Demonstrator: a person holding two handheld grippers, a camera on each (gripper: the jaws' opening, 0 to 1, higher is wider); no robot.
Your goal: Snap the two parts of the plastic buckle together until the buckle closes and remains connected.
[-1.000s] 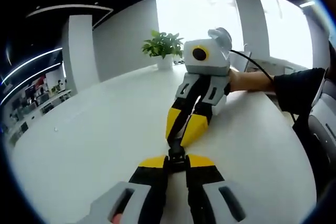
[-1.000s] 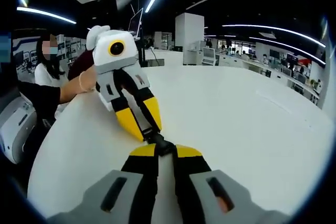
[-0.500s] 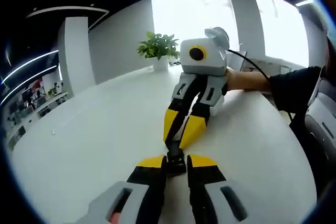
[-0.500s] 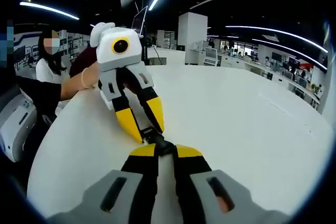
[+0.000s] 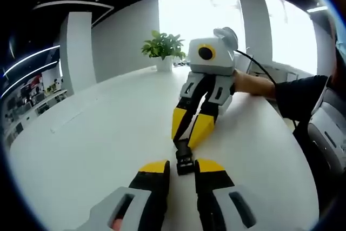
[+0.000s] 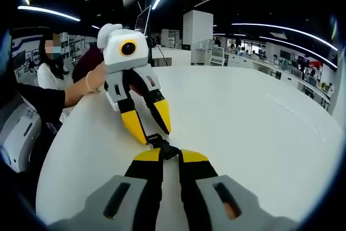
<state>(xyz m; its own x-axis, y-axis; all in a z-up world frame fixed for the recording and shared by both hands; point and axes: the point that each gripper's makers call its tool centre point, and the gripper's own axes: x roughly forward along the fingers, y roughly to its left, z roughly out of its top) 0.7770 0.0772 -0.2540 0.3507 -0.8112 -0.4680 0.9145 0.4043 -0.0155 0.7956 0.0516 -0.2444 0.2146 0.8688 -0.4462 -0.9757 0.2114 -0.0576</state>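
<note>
The black plastic buckle (image 5: 184,159) appears joined in one piece, low over the white table (image 5: 97,133). My left gripper (image 5: 183,165) is open, its yellow tips standing apart on either side of the buckle's near end. My right gripper (image 5: 187,141) comes in from the far side, shut on the buckle's other end. In the right gripper view the buckle (image 6: 158,143) sticks out from between my right gripper's (image 6: 168,154) closed tips. Beyond it my left gripper (image 6: 153,136) has its jaws spread, with a hand on its body.
A potted plant (image 5: 162,48) stands at the table's far edge. A hand and dark sleeve (image 5: 294,93) reach in from the right. A seated person (image 6: 47,74) is at the table's left rim. The wide white tabletop (image 6: 254,123) stretches right.
My left gripper's jaws have opened and let go of the buckle, drawing back slightly. The right gripper still holds it.
</note>
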